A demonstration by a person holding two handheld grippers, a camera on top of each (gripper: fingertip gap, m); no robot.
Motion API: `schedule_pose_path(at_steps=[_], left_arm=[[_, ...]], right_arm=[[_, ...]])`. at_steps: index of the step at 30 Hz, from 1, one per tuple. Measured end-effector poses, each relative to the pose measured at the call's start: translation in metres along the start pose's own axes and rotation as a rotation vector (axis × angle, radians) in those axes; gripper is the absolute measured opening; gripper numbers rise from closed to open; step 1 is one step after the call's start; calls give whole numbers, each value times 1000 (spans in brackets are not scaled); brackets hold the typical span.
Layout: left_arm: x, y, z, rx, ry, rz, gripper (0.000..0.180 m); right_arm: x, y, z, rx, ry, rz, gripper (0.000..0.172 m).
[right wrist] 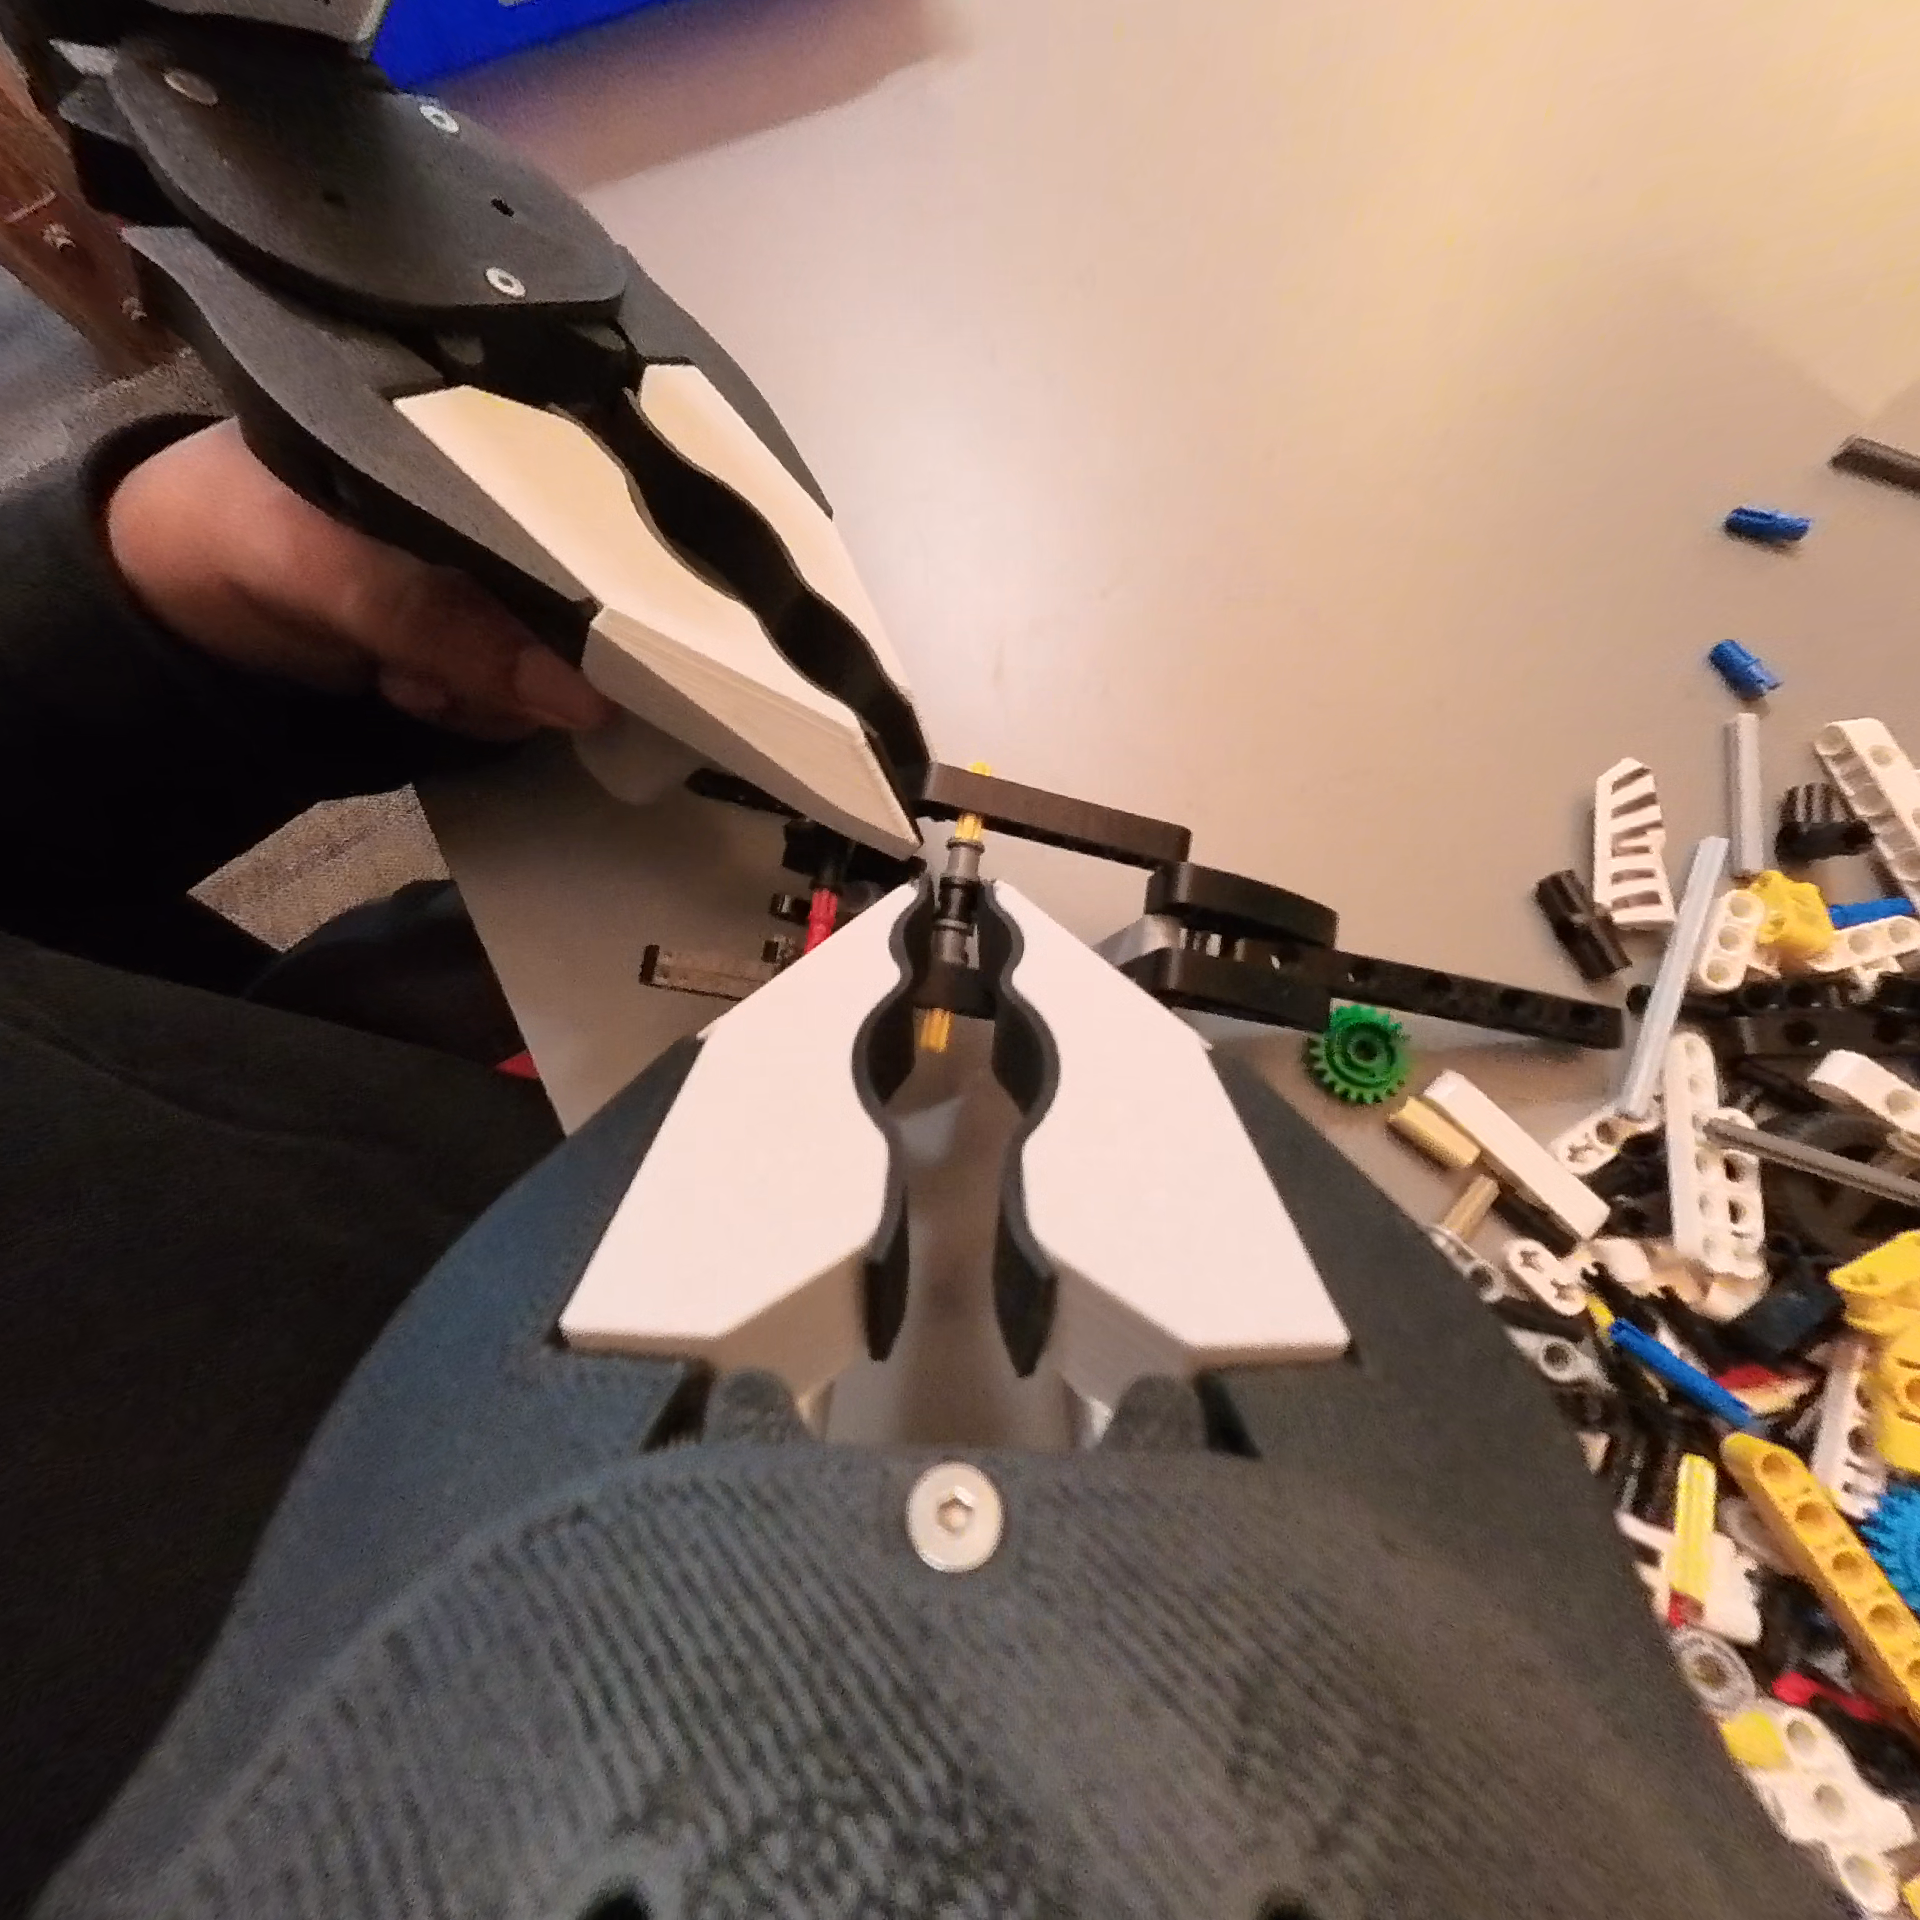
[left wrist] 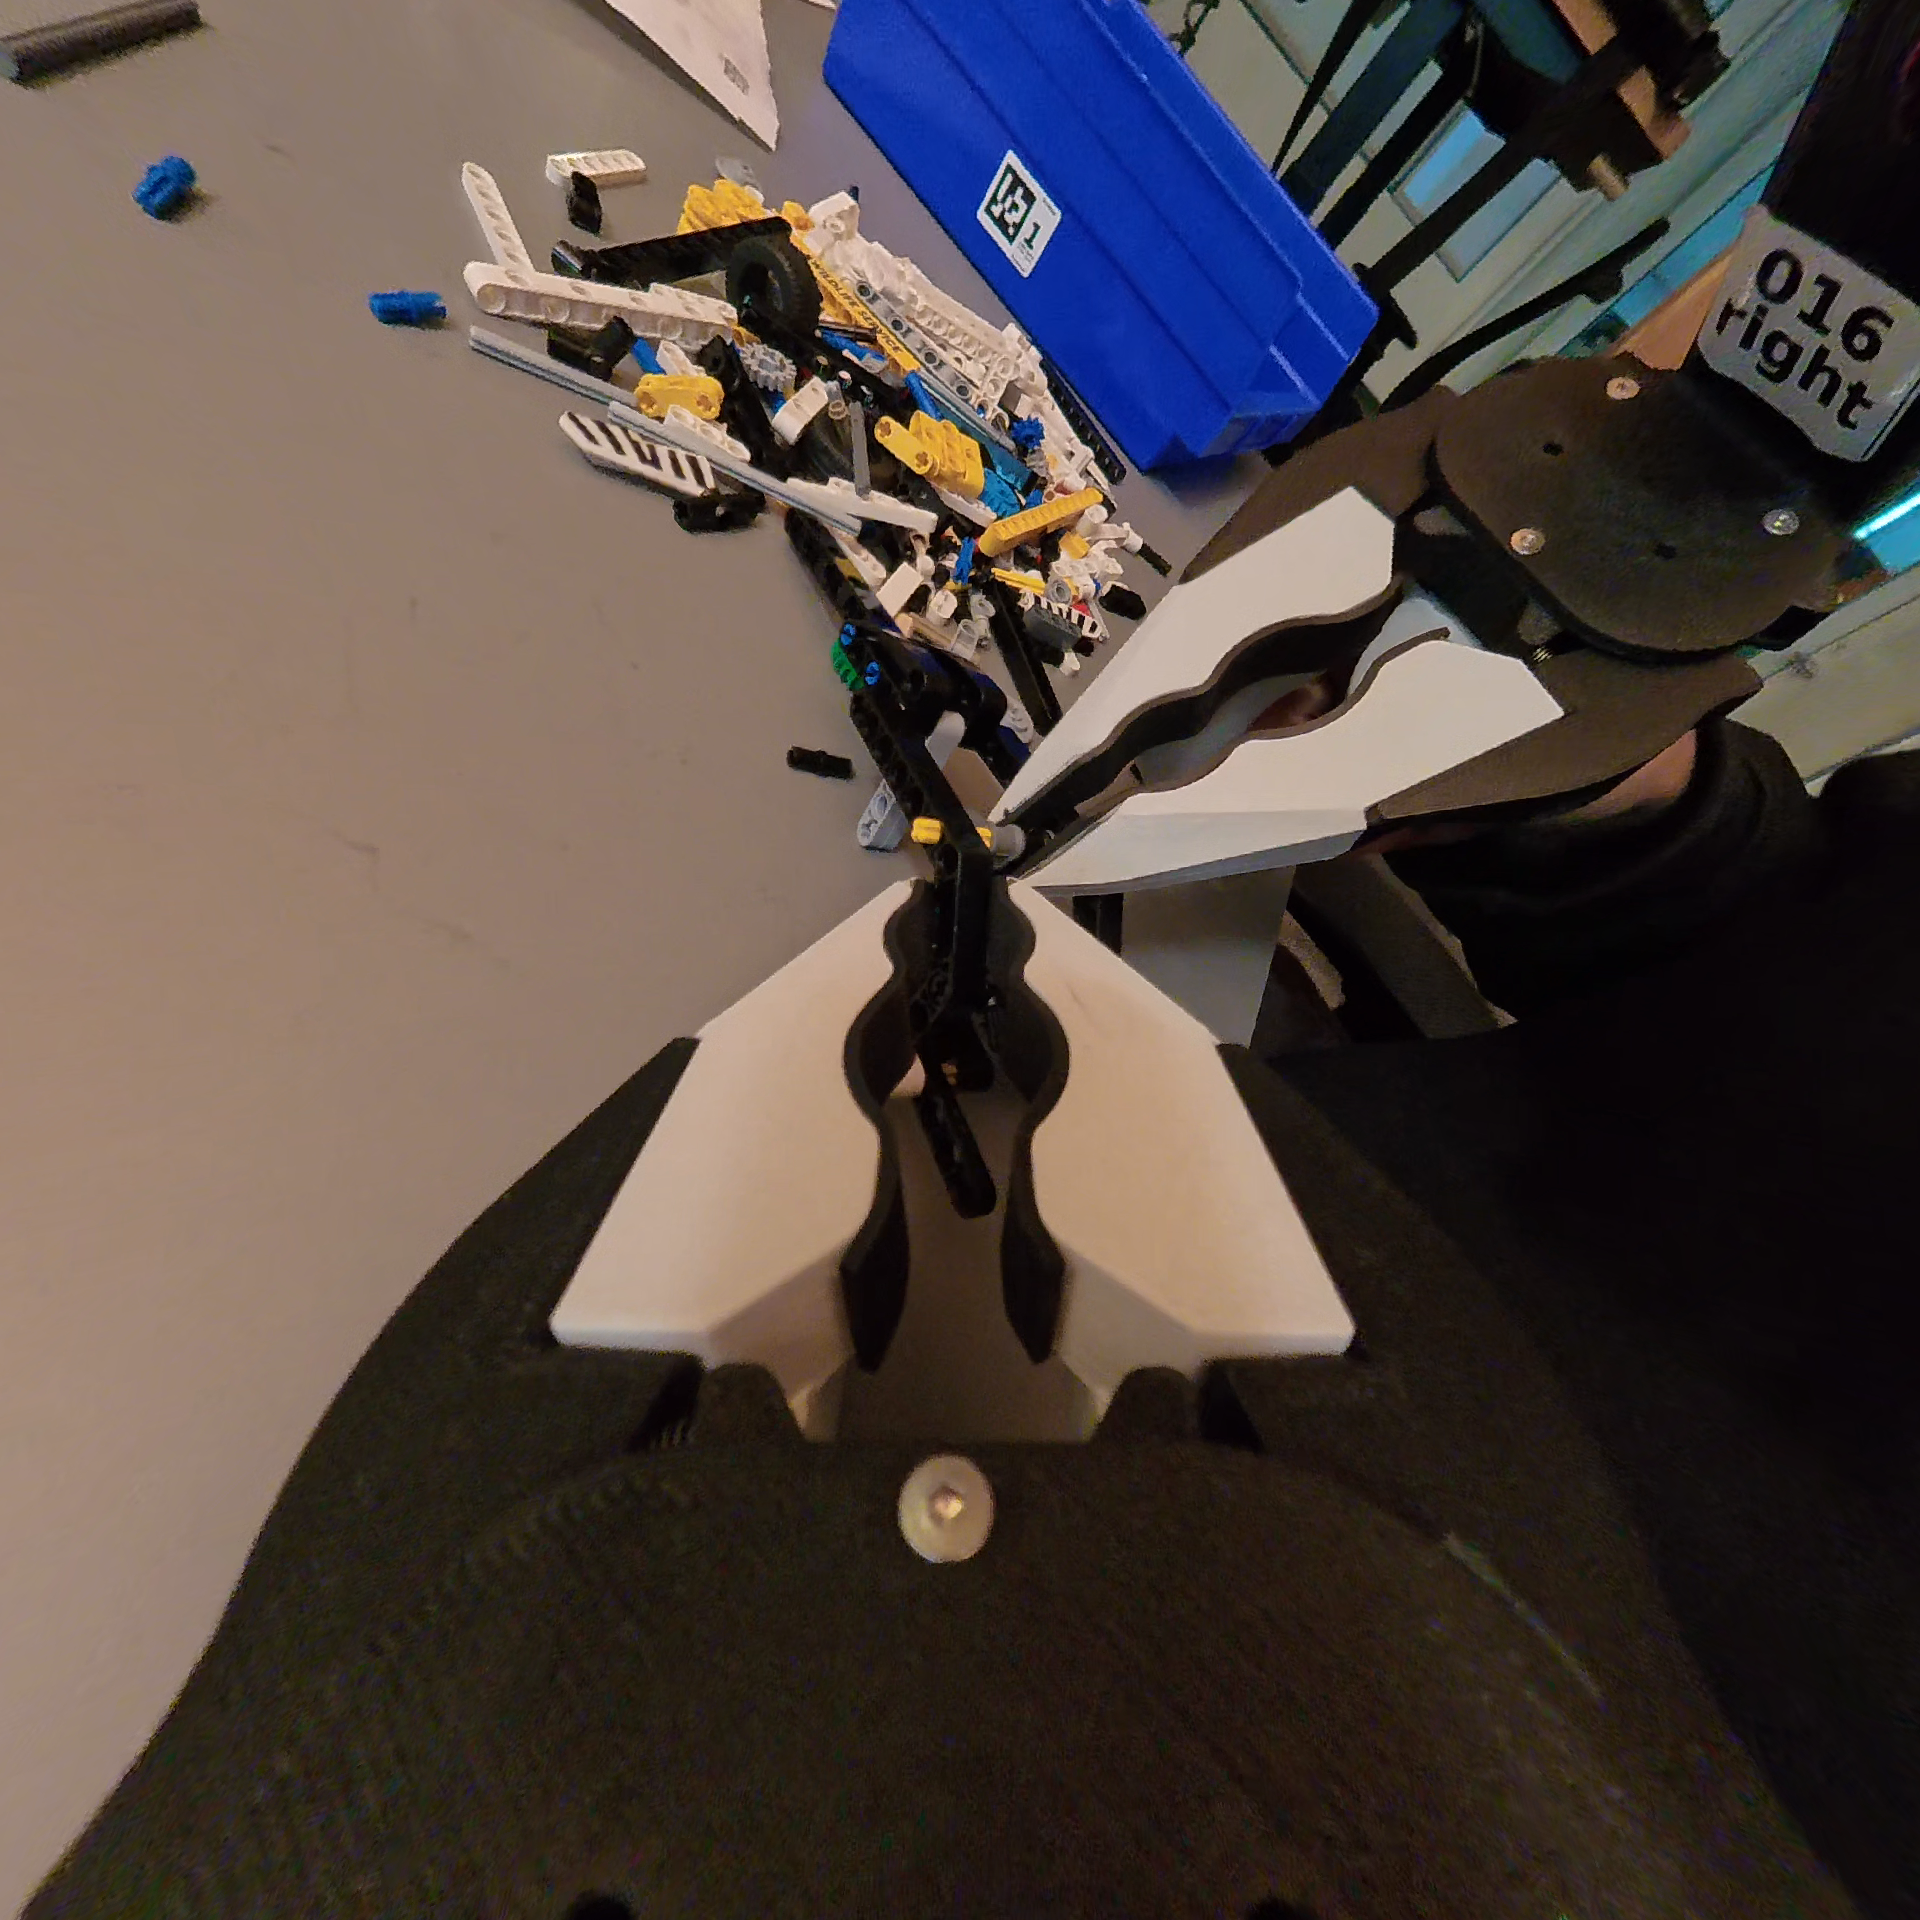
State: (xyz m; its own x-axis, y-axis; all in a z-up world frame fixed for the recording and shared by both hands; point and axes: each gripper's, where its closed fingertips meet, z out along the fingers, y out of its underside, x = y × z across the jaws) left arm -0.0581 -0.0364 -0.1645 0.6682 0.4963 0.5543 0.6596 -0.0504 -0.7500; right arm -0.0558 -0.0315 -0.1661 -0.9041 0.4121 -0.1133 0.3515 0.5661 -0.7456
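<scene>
Left gripper [left wrist: 961, 894] clamped narrow on a black perforated beam [left wrist: 914, 769]; inner end lost among the dark pads. Right gripper [right wrist: 954, 894] pinched on a yellow axle [right wrist: 971, 826] carrying grey and black sleeves, poked through that beam above the grey table [left wrist: 312, 727]. Brick pile [left wrist: 831, 416] beyond, cut off in the right view.
</scene>
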Motion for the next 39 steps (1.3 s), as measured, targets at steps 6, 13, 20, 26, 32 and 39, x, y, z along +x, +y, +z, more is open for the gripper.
schedule_pose_path(at_steps=[6, 13, 20, 26, 32, 39], left_arm=[[1, 1, 2, -3, -21, 13, 7], [1, 1, 3, -8, -19, 18, 7], [-7, -3, -1, 32, -43, -35, 7], [-21, -3, -1, 28, -168, -47, 6], [-34, -6, -3, 16, -391, 91, 7], [-34, -7, -4, 16, -417, 116, 7]], right_arm=[[0, 2, -3, 4, 12, -26, 6], [1, 3, -5, 27, 7, -15, 5], [10, -7, -19, 146, 134, -98, 11], [-1, -1, -16, 178, 91, -44, 17], [-8, 0, -9, 199, 41, 18, 20], [-11, -4, -8, 199, 52, 2, 21]])
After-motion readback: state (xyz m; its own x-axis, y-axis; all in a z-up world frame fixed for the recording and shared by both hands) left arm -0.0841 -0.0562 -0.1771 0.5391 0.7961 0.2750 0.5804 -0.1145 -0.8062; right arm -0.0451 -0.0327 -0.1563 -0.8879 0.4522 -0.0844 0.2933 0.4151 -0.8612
